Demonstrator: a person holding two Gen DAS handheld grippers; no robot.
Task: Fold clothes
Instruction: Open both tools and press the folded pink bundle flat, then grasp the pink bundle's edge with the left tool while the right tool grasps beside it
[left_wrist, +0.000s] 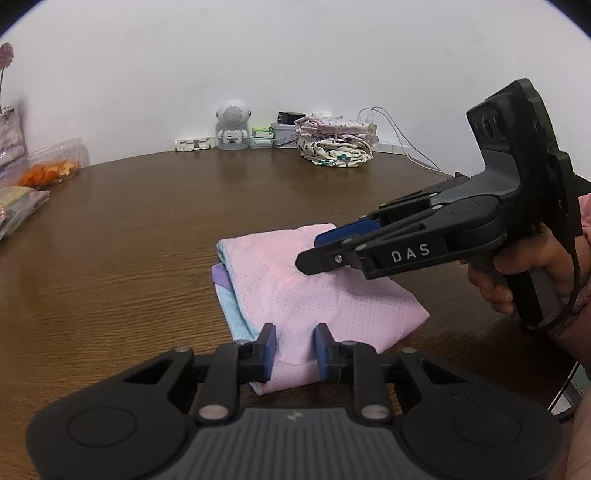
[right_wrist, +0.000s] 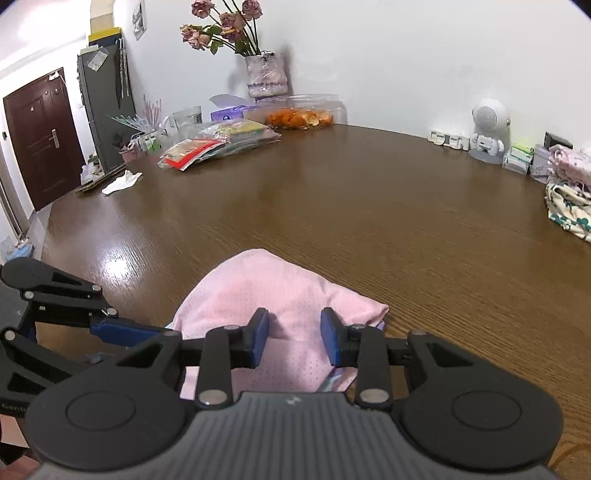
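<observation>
A pink mesh garment lies folded on the brown wooden table, with purple and light blue layers showing at its left edge. My left gripper is open at the garment's near edge; the cloth lies flat under the gap and the pads do not press it. My right gripper, held by a hand, hovers over the garment's far right part. In the right wrist view my right gripper is open above the pink garment, and one of the left gripper's fingers shows at the left.
A stack of folded patterned clothes sits at the back by the wall, beside a white astronaut figure and small boxes. A clear box of orange pieces, plastic bags and a vase of dried roses stand at the far left.
</observation>
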